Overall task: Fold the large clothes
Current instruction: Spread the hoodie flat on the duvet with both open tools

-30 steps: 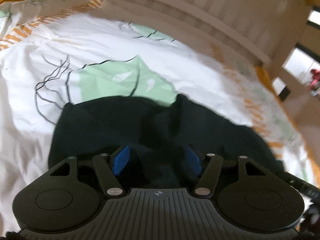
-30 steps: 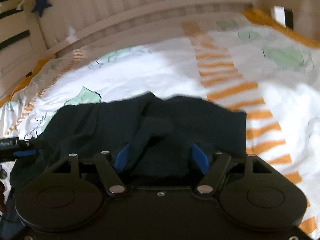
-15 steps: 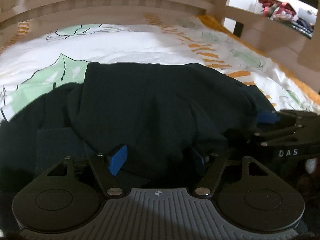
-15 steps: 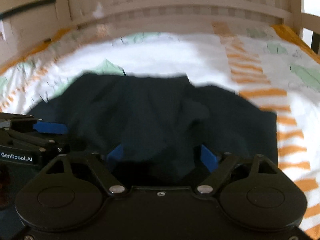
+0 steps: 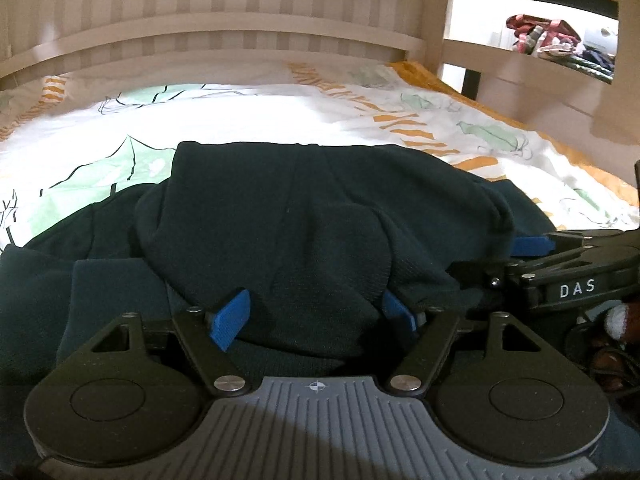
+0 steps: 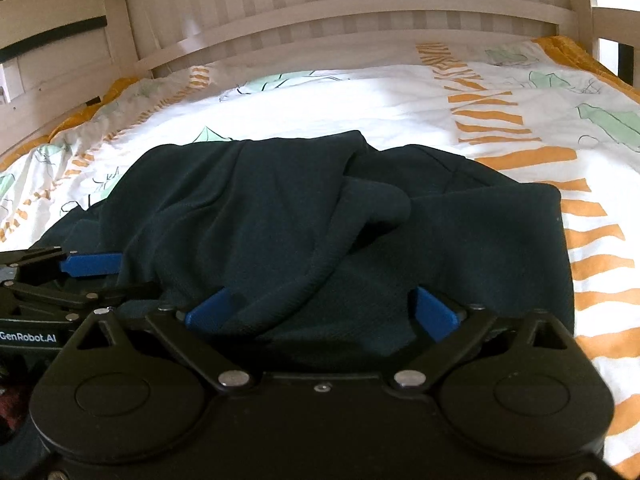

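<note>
Bed (image 6: 304, 92) covered by a white quilt (image 5: 256, 116) printed with green leaves and orange stripes. A dark garment (image 6: 304, 224) lies bunched on the quilt, well short of the slatted headboard (image 6: 360, 4).

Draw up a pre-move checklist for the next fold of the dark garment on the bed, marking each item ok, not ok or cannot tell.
1. Left tool open around fabric: ok.
2. Right tool open around fabric: ok.
3. Dark garment lying flat: not ok, bunched ridge in the middle.
4. Garment fully on the patterned bedsheet: cannot tell, near edge hidden.
5. Tools apart, not touching each other: ok.
</note>
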`<state>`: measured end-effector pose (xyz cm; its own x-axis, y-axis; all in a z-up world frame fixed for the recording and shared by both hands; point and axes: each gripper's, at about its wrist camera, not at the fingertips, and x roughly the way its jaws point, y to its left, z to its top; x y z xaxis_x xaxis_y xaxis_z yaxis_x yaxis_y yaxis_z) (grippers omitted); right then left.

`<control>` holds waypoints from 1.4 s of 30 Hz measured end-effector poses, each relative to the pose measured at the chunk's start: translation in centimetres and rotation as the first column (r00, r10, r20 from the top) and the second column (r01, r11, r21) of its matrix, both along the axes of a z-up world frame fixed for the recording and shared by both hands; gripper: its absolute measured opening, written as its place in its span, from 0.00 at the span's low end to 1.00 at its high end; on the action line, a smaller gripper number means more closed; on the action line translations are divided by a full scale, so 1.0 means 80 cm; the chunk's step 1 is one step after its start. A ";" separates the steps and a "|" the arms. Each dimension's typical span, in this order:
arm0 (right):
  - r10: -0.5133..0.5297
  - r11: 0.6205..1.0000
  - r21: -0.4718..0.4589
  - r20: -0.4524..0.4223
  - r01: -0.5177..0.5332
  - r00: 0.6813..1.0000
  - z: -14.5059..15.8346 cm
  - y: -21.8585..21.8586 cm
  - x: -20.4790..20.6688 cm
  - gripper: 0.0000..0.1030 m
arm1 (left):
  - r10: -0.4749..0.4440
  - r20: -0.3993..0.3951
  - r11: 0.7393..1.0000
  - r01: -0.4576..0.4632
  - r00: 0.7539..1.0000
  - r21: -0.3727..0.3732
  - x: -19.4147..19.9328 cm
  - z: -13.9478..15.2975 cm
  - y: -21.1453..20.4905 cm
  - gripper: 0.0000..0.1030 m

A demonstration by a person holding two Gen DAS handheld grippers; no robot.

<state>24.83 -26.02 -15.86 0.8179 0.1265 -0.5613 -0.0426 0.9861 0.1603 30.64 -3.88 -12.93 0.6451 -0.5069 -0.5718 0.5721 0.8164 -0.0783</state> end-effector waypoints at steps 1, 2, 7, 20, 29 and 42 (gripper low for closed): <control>0.002 1.000 0.005 -0.002 -0.002 1.000 0.000 -0.001 0.001 0.97 | 0.000 -0.003 1.000 0.001 1.000 0.006 0.001 0.000 -0.001 0.71; 0.002 1.000 0.007 -0.004 -0.002 1.000 -0.001 -0.002 0.002 0.97 | 0.000 -0.006 1.000 0.000 1.000 0.009 0.001 0.001 0.000 0.71; 0.000 1.000 0.002 -0.010 0.000 1.000 0.002 0.000 0.003 0.97 | 0.078 -0.096 0.995 -0.084 0.992 -0.061 -0.015 0.015 0.014 0.71; 0.040 0.987 0.155 -0.018 -0.037 0.999 0.045 -0.011 -0.065 0.99 | 0.170 -0.200 0.979 -0.189 0.965 -0.080 -0.140 0.079 0.142 0.71; 0.089 0.991 0.103 -0.038 -0.085 0.995 0.076 -0.015 -0.186 0.99 | 0.196 -0.266 0.975 -0.217 0.944 -0.054 -0.179 0.080 0.183 0.71; -0.049 0.964 0.237 -0.276 0.118 0.960 0.056 -0.048 -0.280 0.99 | 0.210 -0.370 0.969 -0.242 0.905 -0.042 -0.209 0.062 0.216 0.71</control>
<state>2.41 -29.83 -11.35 0.6571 0.2275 -0.7186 0.1161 0.9114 0.3948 13.92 13.39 -7.98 0.5064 -0.4290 -0.7480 0.2932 0.9014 -0.3186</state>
